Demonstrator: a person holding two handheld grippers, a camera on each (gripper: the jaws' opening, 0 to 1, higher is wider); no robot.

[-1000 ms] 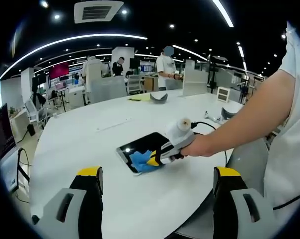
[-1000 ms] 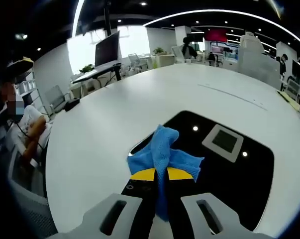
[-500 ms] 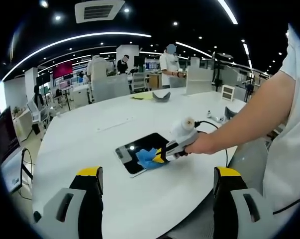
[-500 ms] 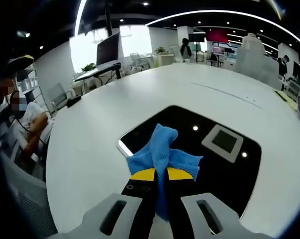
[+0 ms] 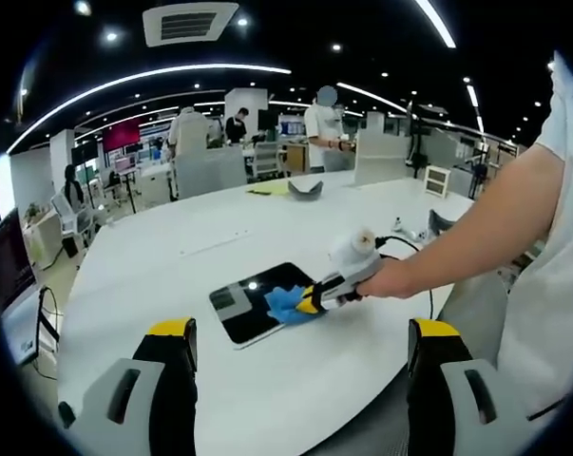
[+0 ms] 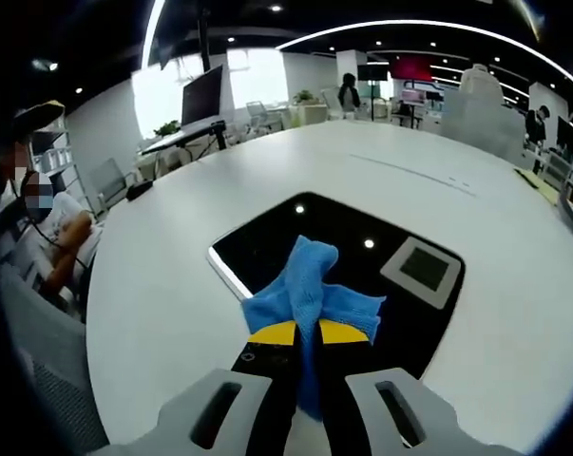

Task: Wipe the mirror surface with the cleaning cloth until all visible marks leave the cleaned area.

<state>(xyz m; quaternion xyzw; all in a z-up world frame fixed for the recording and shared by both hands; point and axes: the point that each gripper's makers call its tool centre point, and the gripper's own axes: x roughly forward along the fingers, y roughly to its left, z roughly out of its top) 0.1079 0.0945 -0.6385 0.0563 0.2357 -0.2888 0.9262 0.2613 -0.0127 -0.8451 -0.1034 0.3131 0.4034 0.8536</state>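
1. Pinching the blue cleaning cloth (image 6: 310, 296) tight in the right gripper (image 6: 307, 334), jaws clamped on its bunched middle.
2. Pressing the cloth onto the near part of the dark mirror (image 6: 362, 237), lying flat on the white table (image 6: 172, 247).
3. Hanging well back, left gripper (image 5: 300, 347) gaping wide, holding nothing.
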